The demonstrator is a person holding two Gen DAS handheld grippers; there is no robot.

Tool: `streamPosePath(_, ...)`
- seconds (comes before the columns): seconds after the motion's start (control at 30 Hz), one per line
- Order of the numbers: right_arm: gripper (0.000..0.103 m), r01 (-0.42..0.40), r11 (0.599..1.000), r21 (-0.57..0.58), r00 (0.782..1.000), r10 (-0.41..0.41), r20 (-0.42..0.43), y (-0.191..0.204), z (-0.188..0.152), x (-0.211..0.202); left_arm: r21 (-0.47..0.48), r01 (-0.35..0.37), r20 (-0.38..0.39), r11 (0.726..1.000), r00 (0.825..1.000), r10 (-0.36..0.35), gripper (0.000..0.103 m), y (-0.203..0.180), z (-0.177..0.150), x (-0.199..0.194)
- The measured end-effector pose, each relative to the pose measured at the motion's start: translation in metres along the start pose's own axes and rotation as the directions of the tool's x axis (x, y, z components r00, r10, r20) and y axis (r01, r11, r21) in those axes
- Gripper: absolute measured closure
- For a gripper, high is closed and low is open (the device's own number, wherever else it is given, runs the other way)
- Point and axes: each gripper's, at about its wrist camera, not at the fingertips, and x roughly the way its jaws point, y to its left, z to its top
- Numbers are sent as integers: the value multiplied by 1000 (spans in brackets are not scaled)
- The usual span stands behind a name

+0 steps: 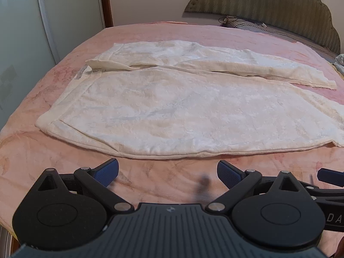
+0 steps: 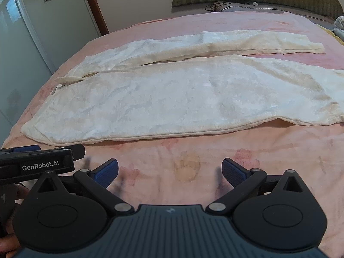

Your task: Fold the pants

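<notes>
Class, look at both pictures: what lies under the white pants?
The pants lie spread flat on a pink blanket, which shows all around them. Whatever is beneath that blanket is covered and cannot be seen.

The cream pants (image 2: pixel 172 99) lie flat and unfolded across the pink bedspread (image 2: pixel 193 172), waistband toward the bed's left edge, legs running to the right edge. The far leg ends short of that edge; the near one runs out of view. The right gripper (image 2: pixel 169 172) hovers over bare bedspread near the bed's front edge, blue pads spread wide with nothing between them. The left gripper (image 2: pixel 36 163) sits just beside it, at the left.
</notes>
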Motion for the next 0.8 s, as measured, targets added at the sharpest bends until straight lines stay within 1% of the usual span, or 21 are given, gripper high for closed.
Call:
streamPosePath(0.33, 0, -9, 1000, -7, 1000, 9, -15, 0, -1, 3, 5, -18, -16, 1000, 1000, 18, 4, -1, 0, 2)
streamPosePath(0.8, 0, -19, 1000, -8, 1000, 19, -20, 1, -2, 3, -4, -3, -32, 1000, 999, 3, 3, 1, 0, 6)
